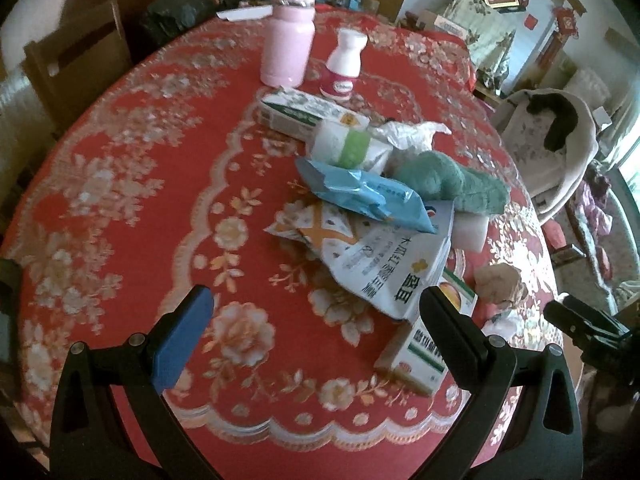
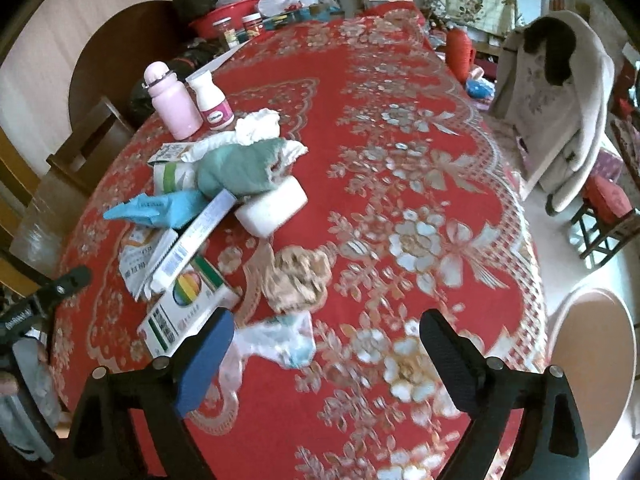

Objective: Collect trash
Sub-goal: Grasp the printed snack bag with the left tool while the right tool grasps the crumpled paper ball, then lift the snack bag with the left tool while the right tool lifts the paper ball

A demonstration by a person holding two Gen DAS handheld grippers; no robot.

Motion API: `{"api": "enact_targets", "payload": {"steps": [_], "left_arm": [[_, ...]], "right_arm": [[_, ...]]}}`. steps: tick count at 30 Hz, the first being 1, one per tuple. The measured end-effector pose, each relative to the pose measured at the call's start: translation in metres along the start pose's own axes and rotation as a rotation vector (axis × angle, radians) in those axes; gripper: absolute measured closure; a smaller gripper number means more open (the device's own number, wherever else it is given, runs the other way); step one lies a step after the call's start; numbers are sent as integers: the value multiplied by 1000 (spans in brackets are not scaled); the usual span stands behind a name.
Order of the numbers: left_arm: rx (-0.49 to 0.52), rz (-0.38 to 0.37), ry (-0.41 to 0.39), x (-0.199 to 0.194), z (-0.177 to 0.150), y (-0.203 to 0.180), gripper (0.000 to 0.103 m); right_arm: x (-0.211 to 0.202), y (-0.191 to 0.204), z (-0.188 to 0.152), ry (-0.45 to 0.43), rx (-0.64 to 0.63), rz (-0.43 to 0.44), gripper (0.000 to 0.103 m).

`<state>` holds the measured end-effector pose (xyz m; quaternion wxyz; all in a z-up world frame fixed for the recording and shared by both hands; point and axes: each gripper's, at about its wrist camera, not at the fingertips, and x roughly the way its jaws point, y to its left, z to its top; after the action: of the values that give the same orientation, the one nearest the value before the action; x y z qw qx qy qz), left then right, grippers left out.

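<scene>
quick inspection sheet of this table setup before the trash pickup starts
surface: round table with a red floral tablecloth.
job's things: blue wrapper, printed packet, white tissue, brown crumpled paper, clear plastic scrap, cartons heaped together.
clutter: pink bottle and white bottle upright beside the heap; green cloth lying over a white block.
grippers: left gripper open, empty; right gripper open above the plastic scrap, holding nothing.
cables: nothing seen.
surroundings: wooden chair, coat over a chair, crowded shelves behind.
</scene>
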<state>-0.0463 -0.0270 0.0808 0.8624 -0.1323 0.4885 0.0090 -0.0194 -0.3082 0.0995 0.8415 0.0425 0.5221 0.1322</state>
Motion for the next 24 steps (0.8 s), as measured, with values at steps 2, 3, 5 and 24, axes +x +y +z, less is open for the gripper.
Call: {"api": "enact_targets", "payload": {"steps": [2, 3, 5, 24], "left_arm": [[-17, -19, 20, 12, 5, -2, 1], [-33, -31, 31, 18, 8, -2, 2], [-58, -51, 47, 29, 12, -3, 6], [-47, -114, 95, 17, 31, 17, 95]], "right_arm": [[10, 0, 5, 11, 14, 18, 18], [16, 1, 9, 21, 22, 31, 20], [27, 3, 13, 37, 29, 37, 23], [31, 8, 23, 24, 46, 138, 81]]}}
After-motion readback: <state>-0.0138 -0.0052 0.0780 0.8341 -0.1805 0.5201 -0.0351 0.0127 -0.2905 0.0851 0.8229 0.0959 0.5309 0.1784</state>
